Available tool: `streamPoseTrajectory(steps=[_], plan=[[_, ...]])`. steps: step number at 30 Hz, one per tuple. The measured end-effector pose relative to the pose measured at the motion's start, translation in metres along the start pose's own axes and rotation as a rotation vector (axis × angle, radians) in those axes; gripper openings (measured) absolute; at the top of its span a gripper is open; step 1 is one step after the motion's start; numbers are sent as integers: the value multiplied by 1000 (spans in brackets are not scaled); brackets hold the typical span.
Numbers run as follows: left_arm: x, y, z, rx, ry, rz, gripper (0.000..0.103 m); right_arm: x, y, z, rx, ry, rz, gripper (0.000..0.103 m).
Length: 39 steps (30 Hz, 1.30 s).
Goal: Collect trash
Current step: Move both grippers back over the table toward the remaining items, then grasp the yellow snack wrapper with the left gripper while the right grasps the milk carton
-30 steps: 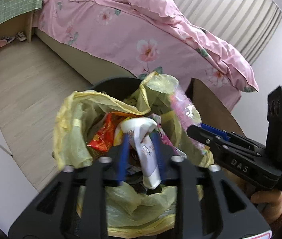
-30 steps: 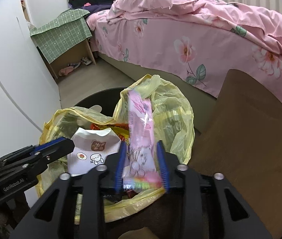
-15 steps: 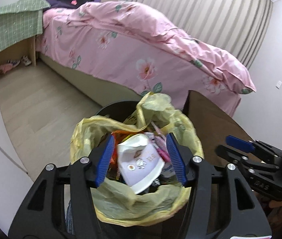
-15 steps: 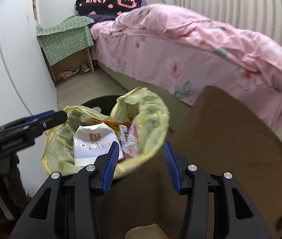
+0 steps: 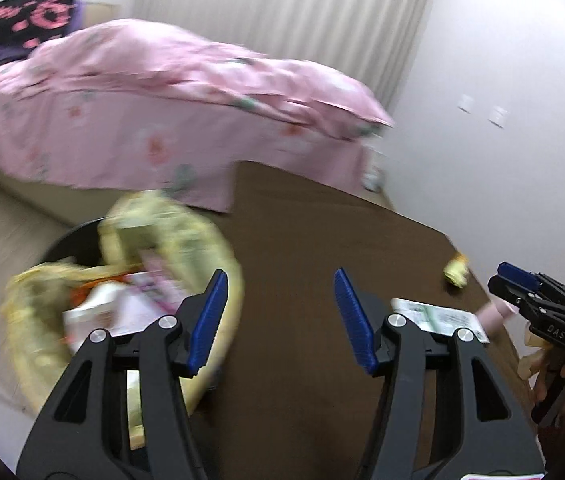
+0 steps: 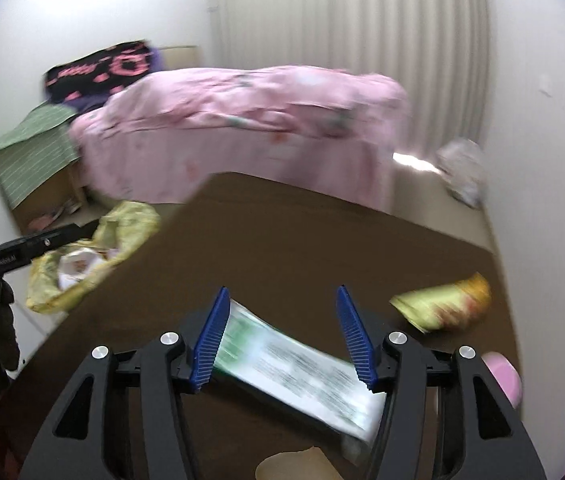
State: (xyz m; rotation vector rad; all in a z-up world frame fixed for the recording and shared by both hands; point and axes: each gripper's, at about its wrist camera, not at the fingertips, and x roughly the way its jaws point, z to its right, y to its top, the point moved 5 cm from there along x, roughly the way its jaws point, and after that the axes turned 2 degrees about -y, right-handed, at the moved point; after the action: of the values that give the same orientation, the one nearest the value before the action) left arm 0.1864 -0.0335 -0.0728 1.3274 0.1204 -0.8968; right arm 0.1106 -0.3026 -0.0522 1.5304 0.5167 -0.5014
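Now, status as I read it:
Done: wrappers already sit in the yellow-lined bin (image 5: 122, 288), left of the brown table (image 5: 302, 240).
Left gripper (image 5: 280, 320): wide, empty.
Right gripper (image 6: 282, 334): jaws opening, over the green-white packet (image 6: 294, 368), not gripping.
Left to collect: that packet, yellow wrapper (image 6: 442, 306) far right, pink item (image 6: 502, 376) near right.

One brown tabletop (image 6: 282, 232), one yellow-lined trash bin (image 5: 82, 240), one green-and-white flat packet (image 6: 302, 368), one yellow crumpled wrapper (image 6: 442, 304), one pink object (image 6: 502, 372), one tan scrap (image 6: 294, 464), one bed (image 6: 242, 120), two grippers.
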Motion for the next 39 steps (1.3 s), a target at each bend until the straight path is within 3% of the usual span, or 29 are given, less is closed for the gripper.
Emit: streamPoseTrajectory(steps=[3,5,12,15,18,21,24,27,28,29,30,31,34,36,39], plan=[[29,7,47,89,-129,-44,58,-11,-24,36,46,-65,-14,52],[49,12,83,171,-206,-75,61,-21,-41,62,99,-94,-9,60],[115,23,221,534,-402,-143,62,-37,-82,111,211,-86,-10,69],[145,19,261,648,-433,-199,62,-38,-96,116,225,-60,-40,69],[185,4,293,791,-395,-290,62,-40,-111,123,180,-130,-65,69],[224,-11,314,858,-360,-404,62,-44,-121,128,183,-156,-64,69],[249,-21,320,847,-345,-482,61,-44,-127,131,201,-174,-56,69],[271,-34,322,811,-312,-601,47,-39,-130,132,206,-170,-63,69],[275,-37,322,823,-287,-600,47,-37,-130,130,203,-167,-64,69],[278,-38,321,834,-257,-588,29,-36,-130,128,194,-167,-64,69],[280,-40,318,818,-236,-599,18,-35,-130,125,182,-166,-61,69],[279,-37,314,762,-255,-604,17,-35,-129,123,174,-163,-59,69],[252,-17,296,633,-295,-527,17,-37,-129,114,142,-164,-55,69],[221,-3,273,558,-270,-449,17,-36,-128,109,122,-168,-58,69],[186,5,231,444,-195,-407,18,-35,-123,99,107,-110,-45,69]])
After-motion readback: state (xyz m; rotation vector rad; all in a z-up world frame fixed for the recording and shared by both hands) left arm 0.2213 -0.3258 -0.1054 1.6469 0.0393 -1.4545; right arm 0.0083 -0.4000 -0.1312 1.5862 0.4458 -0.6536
